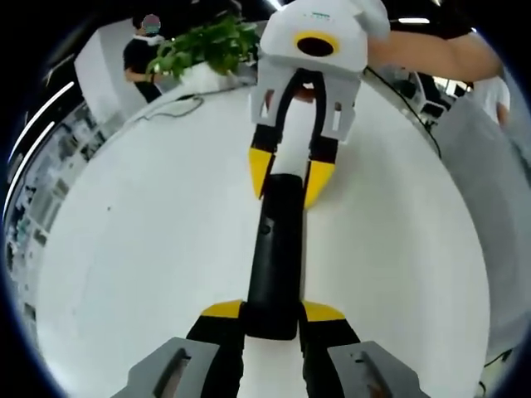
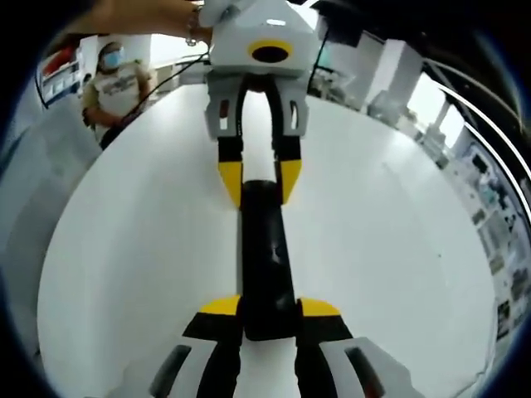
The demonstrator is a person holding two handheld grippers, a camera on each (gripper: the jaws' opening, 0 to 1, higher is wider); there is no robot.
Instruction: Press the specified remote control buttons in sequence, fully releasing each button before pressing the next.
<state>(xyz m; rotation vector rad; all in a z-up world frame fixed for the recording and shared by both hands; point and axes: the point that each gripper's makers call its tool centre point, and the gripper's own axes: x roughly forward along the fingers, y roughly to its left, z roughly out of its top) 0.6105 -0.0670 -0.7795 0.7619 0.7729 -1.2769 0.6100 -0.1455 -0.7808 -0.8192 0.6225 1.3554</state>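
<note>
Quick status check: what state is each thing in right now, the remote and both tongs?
Long black remote control: lying flat on the round white table, clamped at both ends.
Left tongs: shut on the remote's near end in the left gripper view.
Right tongs: shut on the opposite end.

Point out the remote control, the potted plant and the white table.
remote control (image 1: 276, 249), left gripper view, middle of its black body.
potted plant (image 1: 207, 43), left gripper view, on its green leaves.
white table (image 2: 141, 249), right gripper view, bare top left of the remote.
</note>
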